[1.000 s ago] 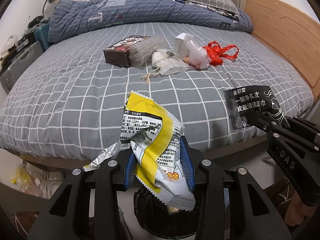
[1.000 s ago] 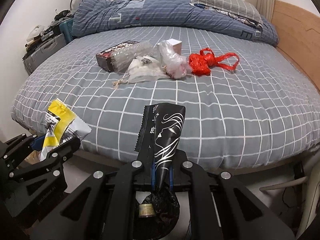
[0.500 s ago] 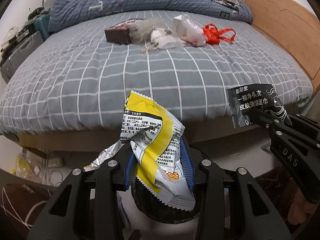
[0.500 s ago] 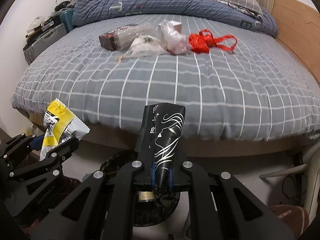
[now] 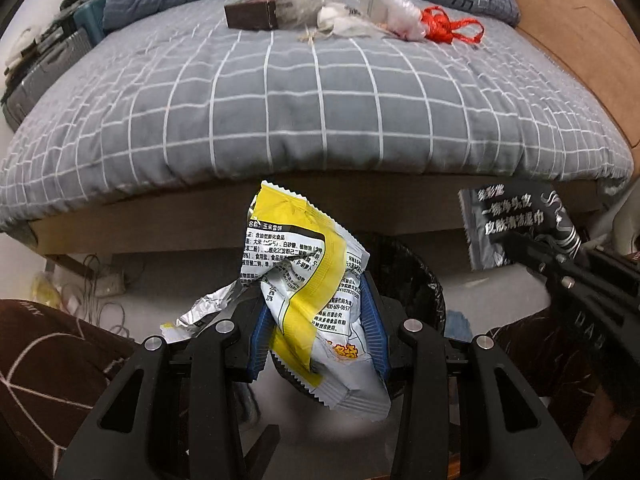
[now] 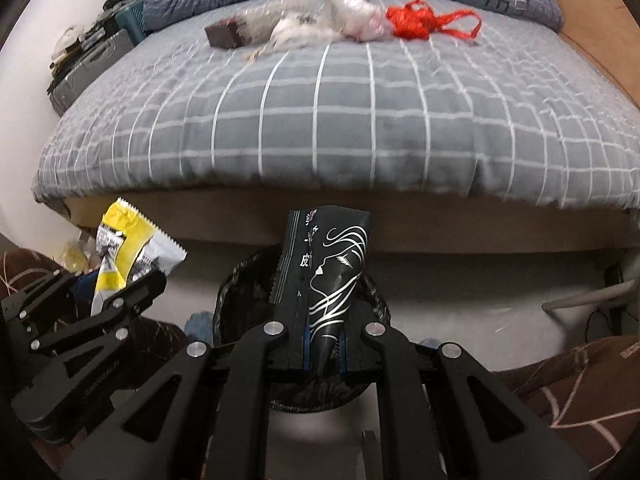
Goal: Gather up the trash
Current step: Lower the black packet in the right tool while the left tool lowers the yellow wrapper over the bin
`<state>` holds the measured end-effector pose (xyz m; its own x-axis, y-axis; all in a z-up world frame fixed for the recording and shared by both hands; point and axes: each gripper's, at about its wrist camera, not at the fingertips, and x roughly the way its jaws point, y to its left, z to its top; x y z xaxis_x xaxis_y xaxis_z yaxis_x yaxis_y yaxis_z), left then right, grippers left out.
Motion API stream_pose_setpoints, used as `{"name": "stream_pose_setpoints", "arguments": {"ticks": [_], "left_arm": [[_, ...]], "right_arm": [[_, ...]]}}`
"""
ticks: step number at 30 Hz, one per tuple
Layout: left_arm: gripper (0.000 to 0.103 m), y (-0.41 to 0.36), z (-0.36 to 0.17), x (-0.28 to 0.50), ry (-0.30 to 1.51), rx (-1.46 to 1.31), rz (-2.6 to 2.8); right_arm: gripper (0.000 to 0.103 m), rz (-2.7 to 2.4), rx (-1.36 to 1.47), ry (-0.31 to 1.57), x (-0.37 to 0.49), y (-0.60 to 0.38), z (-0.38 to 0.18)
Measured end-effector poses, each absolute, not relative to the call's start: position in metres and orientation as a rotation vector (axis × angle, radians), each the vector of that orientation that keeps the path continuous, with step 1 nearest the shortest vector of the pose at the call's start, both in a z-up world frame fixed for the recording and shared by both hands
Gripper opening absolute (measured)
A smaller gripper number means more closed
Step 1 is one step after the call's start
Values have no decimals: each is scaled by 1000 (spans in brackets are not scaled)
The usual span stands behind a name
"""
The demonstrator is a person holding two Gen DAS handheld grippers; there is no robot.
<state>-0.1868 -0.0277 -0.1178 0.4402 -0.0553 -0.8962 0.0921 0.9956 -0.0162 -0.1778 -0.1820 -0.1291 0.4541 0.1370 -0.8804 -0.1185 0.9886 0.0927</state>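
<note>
Two grippers hang over the black-lined bin (image 6: 240, 300) near the bed: left gripper (image 5: 316, 336) clamped on a yellow snack wrapper (image 5: 304, 280), right gripper (image 6: 322, 340) pinching a black wipe sachet (image 6: 324, 264). Released off-centre, the light wrappers could drift past the rim onto the floor.

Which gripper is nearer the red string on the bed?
Right, narrowly. Both grippers, left and right, are off the bed over the bin; the red string lies far up the bed, toward the right gripper's side.

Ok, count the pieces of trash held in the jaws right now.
2. The yellow snack bag is clamped in the left gripper; the black wipes packet is in the right gripper. Both hang above the black bin.
</note>
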Motion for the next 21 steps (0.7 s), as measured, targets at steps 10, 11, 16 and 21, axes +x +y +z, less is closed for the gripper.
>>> {"name": "stream_pose_setpoints", "arguments": {"ticks": [10, 11, 16, 21], "left_arm": [[40, -22, -153, -168, 1177, 25, -85], [40, -22, -156, -167, 1181, 28, -81], [40, -16, -172, -161, 1192, 33, -64], [40, -6, -192, -153, 1205, 26, -43]], "right_arm": [[8, 168, 2, 1161, -161, -163, -163], [8, 169, -6, 1162, -159, -160, -166], [8, 172, -14, 1197, -152, -153, -183], [8, 184, 24, 1243, -144, -152, -204]]}}
